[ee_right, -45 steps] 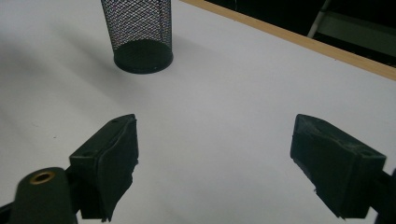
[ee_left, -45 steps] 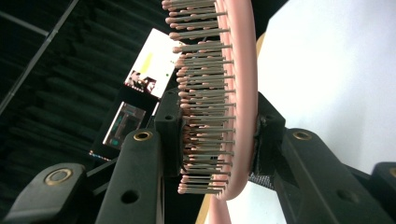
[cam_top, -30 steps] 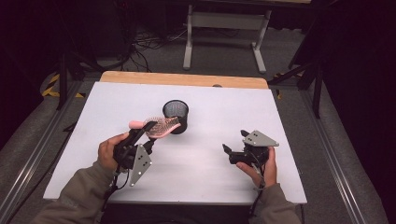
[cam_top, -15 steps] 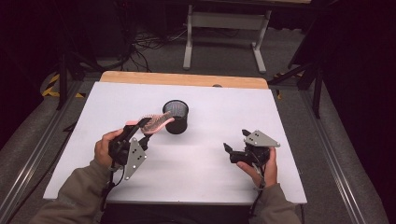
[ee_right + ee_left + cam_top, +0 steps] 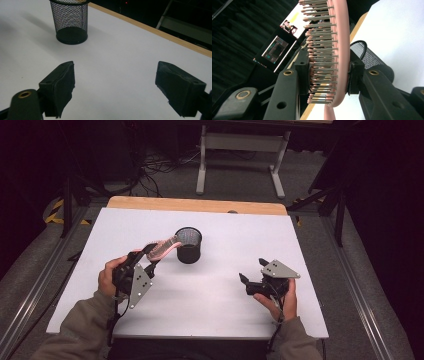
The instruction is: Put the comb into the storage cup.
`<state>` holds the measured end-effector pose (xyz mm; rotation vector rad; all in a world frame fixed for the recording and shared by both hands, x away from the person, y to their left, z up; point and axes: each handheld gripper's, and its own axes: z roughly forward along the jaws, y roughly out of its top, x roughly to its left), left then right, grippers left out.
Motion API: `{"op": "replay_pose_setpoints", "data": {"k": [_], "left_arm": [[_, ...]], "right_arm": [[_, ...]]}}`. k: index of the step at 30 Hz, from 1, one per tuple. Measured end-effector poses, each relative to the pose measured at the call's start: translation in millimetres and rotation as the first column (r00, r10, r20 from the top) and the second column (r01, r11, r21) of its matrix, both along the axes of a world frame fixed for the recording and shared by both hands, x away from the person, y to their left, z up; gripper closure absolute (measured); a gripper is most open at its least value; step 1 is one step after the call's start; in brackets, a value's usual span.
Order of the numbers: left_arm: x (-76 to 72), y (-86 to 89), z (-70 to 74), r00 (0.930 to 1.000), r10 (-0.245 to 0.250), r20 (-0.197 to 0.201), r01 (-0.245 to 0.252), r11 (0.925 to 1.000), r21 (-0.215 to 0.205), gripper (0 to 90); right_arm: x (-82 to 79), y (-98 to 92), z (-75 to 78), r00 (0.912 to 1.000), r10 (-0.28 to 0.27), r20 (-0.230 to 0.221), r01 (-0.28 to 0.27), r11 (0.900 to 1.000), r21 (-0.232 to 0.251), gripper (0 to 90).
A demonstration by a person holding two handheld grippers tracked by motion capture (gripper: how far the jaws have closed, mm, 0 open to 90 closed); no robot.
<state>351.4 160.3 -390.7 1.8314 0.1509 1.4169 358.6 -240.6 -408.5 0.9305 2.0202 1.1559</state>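
High view: left tool [image 5: 150,256] clamps pink hairbrush [image 5: 164,247], head tipped toward mesh cup [image 5: 189,245] just beyond; right tool [image 5: 252,281] wide, farther off.

The high view looks forward and down from above the person's side, taking in the whole white table [image 5: 215,265] from afar. The left gripper view sits very close behind its jaws, rolled sideways, facing the far edge. The right gripper view rides low, looking across the tabletop. All three share the black mesh cup [image 5: 189,245] [image 5: 372,61] [image 5: 71,21].
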Motion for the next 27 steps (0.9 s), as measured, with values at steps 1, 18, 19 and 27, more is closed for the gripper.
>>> {"op": "replay_pose_setpoints", "data": {"k": [1, 18, 19, 27], "left_arm": [[0.7, 1.1, 0.8, 1.0000, -0.005, 0.008, 0.005, 1.0000, 0.001, 63.9], [8.9, 17.8, 5.3, 0.9992, 0.015, -0.036, -0.018, 0.9973, -0.071, 64.0], [9.4, 18.5, 5.5, 0.9992, 0.014, -0.038, -0.016, 0.9969, -0.077, 64.0], [15.1, 26.8, 6.7, 0.9967, 0.019, -0.080, -0.028, 0.9920, -0.123, 63.9]], "right_arm": [[0.0, 0.3, 0.0, 1.0000, -0.001, 0.000, 0.001, 1.000, -0.002, 16.6], [-0.6, -0.1, 0.5, 0.9999, -0.001, 0.010, 0.001, 1.000, 0.000, 16.7], [-0.7, 0.1, 0.5, 1.0000, 0.001, 0.010, -0.001, 1.000, 0.000, 16.7], [0.1, -0.7, -0.4, 1.0000, 0.007, 0.003, -0.007, 1.000, 0.008, 16.6]]}}
